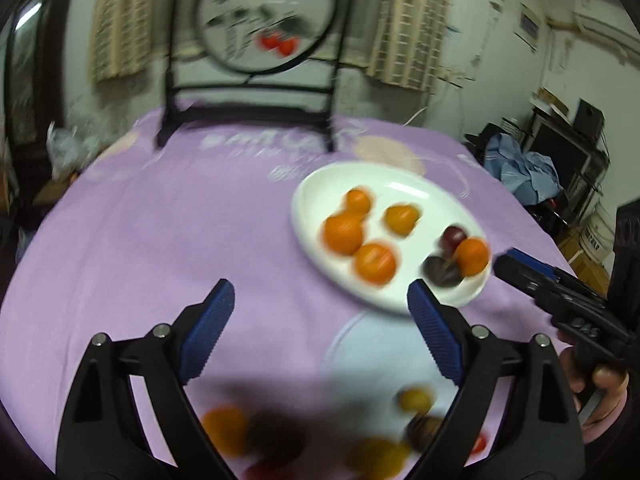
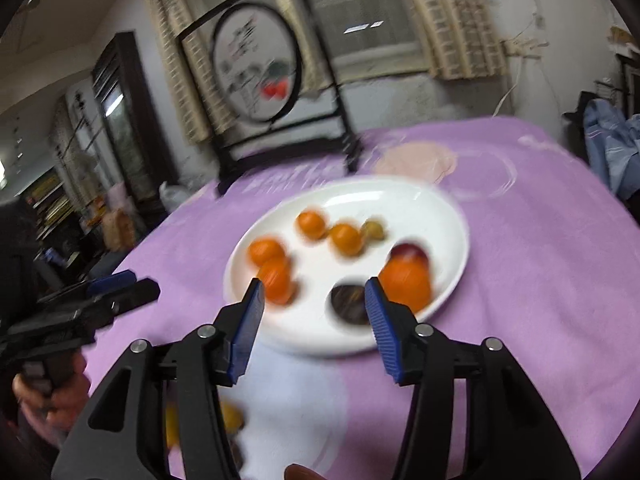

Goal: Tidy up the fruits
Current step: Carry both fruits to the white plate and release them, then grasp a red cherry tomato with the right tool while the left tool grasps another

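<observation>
A white plate (image 1: 404, 184) on the purple tablecloth holds several oranges (image 1: 343, 234), a yellow fruit (image 1: 401, 219) and dark plums (image 1: 442, 270). The plate also shows in the right wrist view (image 2: 404, 200) with the oranges (image 2: 406, 282) and a dark plum (image 2: 349, 304). My left gripper (image 1: 320, 300) is open and empty above bare cloth left of the plate. My right gripper (image 2: 314, 296) is open and empty over the plate's near edge. More fruit lies blurred on the cloth near me: an orange (image 1: 224, 426), a dark fruit (image 1: 276, 436) and yellow fruits (image 1: 414, 399).
A black-framed round screen (image 1: 264, 16) stands at the table's far edge. The right gripper (image 1: 560, 296) shows at the right of the left wrist view; the left one (image 2: 80, 304) shows at the left of the right wrist view. Cluttered furniture stands beyond the table.
</observation>
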A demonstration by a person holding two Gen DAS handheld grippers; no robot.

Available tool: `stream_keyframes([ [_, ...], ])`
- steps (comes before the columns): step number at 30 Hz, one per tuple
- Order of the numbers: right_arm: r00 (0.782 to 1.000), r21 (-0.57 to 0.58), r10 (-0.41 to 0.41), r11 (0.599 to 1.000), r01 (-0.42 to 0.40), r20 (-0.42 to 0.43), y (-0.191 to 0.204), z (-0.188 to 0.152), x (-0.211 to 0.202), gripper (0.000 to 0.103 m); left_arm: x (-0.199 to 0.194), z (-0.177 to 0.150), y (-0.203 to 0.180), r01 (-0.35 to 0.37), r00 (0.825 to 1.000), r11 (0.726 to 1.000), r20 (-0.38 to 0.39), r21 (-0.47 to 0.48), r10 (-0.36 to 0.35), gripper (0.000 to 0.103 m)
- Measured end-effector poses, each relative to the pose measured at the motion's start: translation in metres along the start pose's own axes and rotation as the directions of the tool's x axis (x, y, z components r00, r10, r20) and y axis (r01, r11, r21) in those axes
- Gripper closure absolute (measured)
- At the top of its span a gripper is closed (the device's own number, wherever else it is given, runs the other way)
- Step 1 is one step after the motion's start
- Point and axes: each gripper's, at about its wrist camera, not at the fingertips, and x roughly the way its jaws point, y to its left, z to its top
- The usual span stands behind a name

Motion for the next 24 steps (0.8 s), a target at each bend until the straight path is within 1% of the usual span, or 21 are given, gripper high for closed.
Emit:
stream_keyframes([
  [2, 0.996, -0.027, 0.055, 0.998, -0.057, -0.068, 0.011, -0.016, -0.002, 0.049, -0.008, -0.014, 0.024, -0.009, 1.000, 0.999, -0.017, -0.046, 0.009, 0.013],
  [4, 0.987, -0.061, 0.103, 0.992, -0.111, -0.122, 0.022, -0.031, -0.006, 0.049, -0.014, -0.025, 0.047, -0.020, 0.999, 0.995, -0.040, -0.096, 0.017, 0.013],
  [7, 0.970, -0.066, 0.179, 0.979, -0.192, -0.164, 0.032, -0.049, -0.019, 0.049, -0.028, -0.031, 0.065, -0.029, 1.000, 0.991, -0.015, -0.133, 0.027, 0.013],
  [9, 0.966, -0.047, 0.199, 0.977, -0.209, -0.163, 0.034, -0.056, -0.029, 0.049, -0.032, -0.031, 0.069, -0.045, 0.999, 0.989, -0.001, -0.142, 0.045, 0.013],
  [12, 0.966, -0.060, 0.147, 0.985, -0.163, -0.213, 0.042, -0.070, -0.035, 0.049, -0.030, -0.031, 0.069, -0.022, 1.000, 0.988, -0.012, -0.150, 0.020, 0.013],
  [14, 0.965, -0.105, 0.077, 0.989, -0.106, -0.250, 0.051, -0.078, -0.034, 0.049, -0.030, -0.030, 0.066, -0.009, 1.000, 0.991, -0.012, -0.137, 0.008, 0.013],
  [15, 0.965, -0.136, 0.029, 0.988, -0.067, -0.260, 0.056, -0.080, -0.032, 0.049, -0.031, -0.031, 0.064, -0.010, 1.000, 0.992, -0.008, -0.123, 0.009, 0.013],
  [17, 0.964, -0.171, -0.030, 0.985, -0.017, -0.265, 0.061, -0.084, -0.030, 0.050, -0.034, -0.031, 0.059, -0.020, 1.000, 0.995, 0.004, -0.100, 0.021, 0.013],
  [19, 0.960, -0.188, -0.051, 0.982, -0.002, -0.275, 0.065, -0.086, -0.026, 0.053, -0.036, -0.032, 0.056, -0.024, 1.000, 0.996, 0.015, -0.084, 0.025, 0.012],
  [24, 0.951, -0.213, -0.090, 0.977, 0.026, -0.296, 0.068, -0.089, -0.018, 0.056, -0.039, -0.032, 0.055, 0.000, 1.000, 0.997, 0.022, -0.080, 0.002, 0.012],
])
